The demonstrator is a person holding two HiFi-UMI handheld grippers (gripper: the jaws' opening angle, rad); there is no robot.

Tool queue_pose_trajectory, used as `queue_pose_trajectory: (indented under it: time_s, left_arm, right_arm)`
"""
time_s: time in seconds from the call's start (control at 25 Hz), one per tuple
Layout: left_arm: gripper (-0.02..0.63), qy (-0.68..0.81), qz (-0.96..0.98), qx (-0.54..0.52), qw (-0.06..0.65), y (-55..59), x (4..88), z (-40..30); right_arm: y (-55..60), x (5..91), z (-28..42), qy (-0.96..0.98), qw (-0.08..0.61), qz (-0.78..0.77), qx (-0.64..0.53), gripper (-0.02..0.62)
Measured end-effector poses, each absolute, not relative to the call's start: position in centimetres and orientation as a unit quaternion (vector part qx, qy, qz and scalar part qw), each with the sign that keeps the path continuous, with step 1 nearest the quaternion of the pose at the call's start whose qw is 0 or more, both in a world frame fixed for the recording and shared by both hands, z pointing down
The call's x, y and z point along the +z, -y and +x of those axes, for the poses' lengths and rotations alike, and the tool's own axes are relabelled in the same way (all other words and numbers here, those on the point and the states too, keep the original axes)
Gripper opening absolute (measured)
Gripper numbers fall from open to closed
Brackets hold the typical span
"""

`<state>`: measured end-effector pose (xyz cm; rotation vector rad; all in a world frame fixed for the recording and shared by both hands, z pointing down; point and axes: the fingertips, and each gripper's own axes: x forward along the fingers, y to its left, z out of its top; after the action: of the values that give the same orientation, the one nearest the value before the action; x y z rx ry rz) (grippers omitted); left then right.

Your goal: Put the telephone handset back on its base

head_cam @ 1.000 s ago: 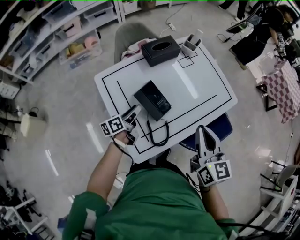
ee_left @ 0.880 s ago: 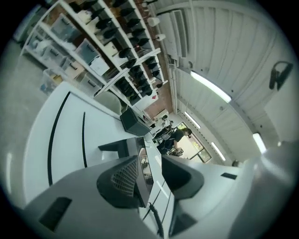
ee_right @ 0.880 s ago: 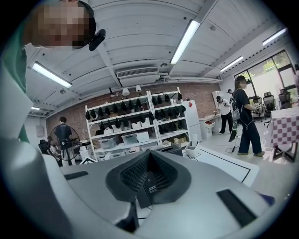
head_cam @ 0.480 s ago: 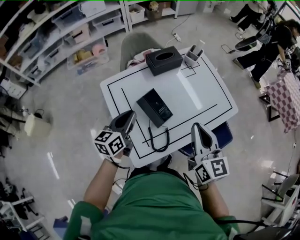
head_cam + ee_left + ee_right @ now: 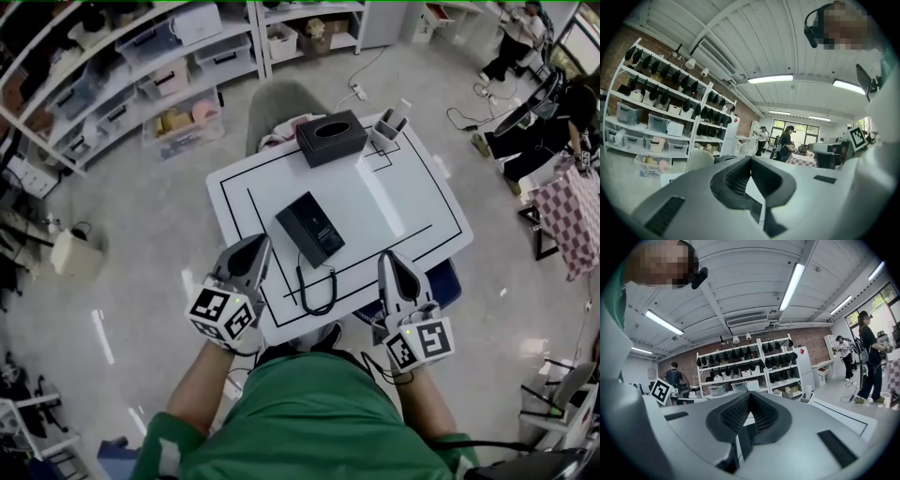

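The black telephone (image 5: pixel 310 228) lies on the white table (image 5: pixel 394 202), and its coiled cord (image 5: pixel 315 289) loops toward the front edge. The handset seems to rest along the base; I cannot tell it apart from the base. My left gripper (image 5: pixel 258 243) hovers over the table's front left corner, clear of the phone. Its jaws have just been closing and are shut with nothing between them, as the left gripper view (image 5: pixel 750 159) shows. My right gripper (image 5: pixel 386 257) hangs at the front right edge, likewise shut and empty (image 5: pixel 748 395).
A black tissue box (image 5: pixel 331 137) and a small white holder (image 5: pixel 388 118) stand at the table's far edge. A grey chair (image 5: pixel 279 98) sits behind the table, and storage shelves (image 5: pixel 122 75) line the left. People stand at the far right.
The left gripper rose from the table's front left edge, rolled upright and closed its jaws on nothing. The right gripper lifted slightly.
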<state>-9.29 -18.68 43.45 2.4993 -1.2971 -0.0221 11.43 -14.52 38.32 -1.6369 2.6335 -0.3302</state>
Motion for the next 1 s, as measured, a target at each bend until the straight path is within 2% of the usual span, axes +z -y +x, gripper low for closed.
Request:
queue_pose_trajectory:
  time_s: [0.36, 0.6, 1.0]
  left_arm:
    - [0.021, 0.470, 0.874, -0.022, 0.117, 18.9, 39.6, -9.5]
    - [0.021, 0.477, 0.876, 0.007, 0.071, 19.0, 38.9, -8.6]
    - [0.021, 0.483, 0.874, 0.011, 0.060, 18.9, 38.8, -8.6]
  right_arm:
    - [15.1, 36.3, 11.6, -0.851, 0.022, -0.519, -0.080, 0.021]
    - [15.3, 35.7, 12.2, -0.852, 0.023, -0.519, -0.071, 0.021]
    - [15.3, 35.4, 12.3, -0.853, 0.018, -0.517, -0.065, 0.021]
